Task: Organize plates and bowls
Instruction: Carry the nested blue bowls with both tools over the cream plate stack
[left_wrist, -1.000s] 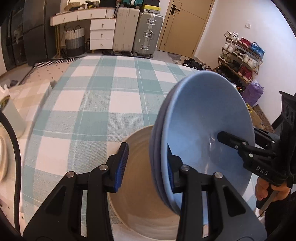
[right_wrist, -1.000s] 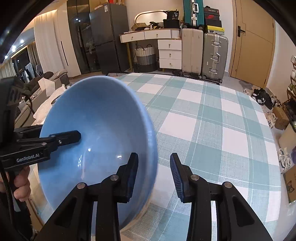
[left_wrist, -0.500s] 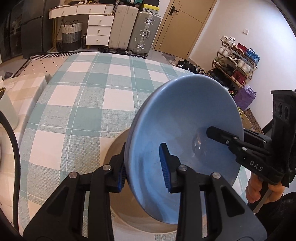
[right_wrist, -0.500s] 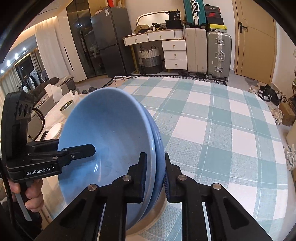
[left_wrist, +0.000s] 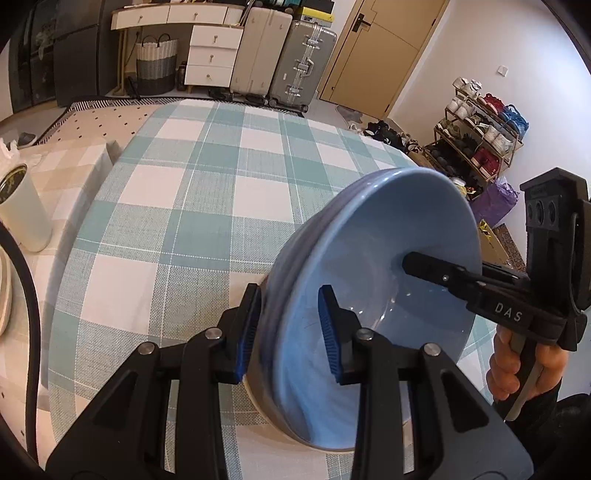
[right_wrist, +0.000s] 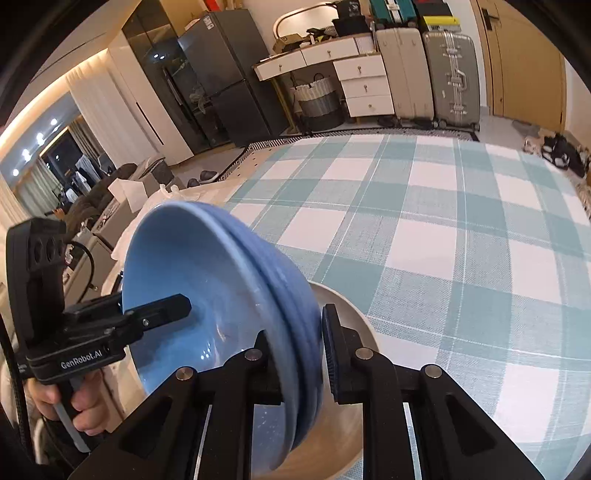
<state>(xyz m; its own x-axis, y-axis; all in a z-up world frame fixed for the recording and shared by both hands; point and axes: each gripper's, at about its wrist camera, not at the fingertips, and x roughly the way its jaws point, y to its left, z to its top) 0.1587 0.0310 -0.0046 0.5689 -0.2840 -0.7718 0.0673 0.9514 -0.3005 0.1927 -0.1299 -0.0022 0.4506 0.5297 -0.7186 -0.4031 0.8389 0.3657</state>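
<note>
Two blue bowls (left_wrist: 373, 266) are nested one inside the other and tipped steeply on edge, the lower rim inside a wide beige bowl (right_wrist: 351, 314) that rests on the worktop (left_wrist: 207, 206). The left gripper (left_wrist: 288, 332) is clenched on the near rim of the blue pair, one pad against the outer wall and one inside. The right gripper (right_wrist: 299, 354) is clamped on the rim at the other side, its jaws fully closed on the two walls. Each gripper shows in the other's camera, with a hand (left_wrist: 524, 365) wrapped round its handle.

A teal-and-white checked cloth covers the worktop. Beyond it stand a white chest of drawers (left_wrist: 214, 55), a woven basket (left_wrist: 155, 66), two hard suitcases (left_wrist: 280, 59) and a tan door (left_wrist: 384, 48).

Only the left wrist view shows a shoe rack (left_wrist: 480, 125) by the wall and a white cylinder (left_wrist: 22, 210) on a neighbouring beige checked surface. Only the right wrist view shows a dark refrigerator (right_wrist: 221, 88), white curtains, a lit ceiling strip, and most of the beige bowl's rim.

The blue pair's open face points sideways and slightly up, toward the right gripper's side. Its rim plane stands nearly upright, so its axis lies close to level.
</note>
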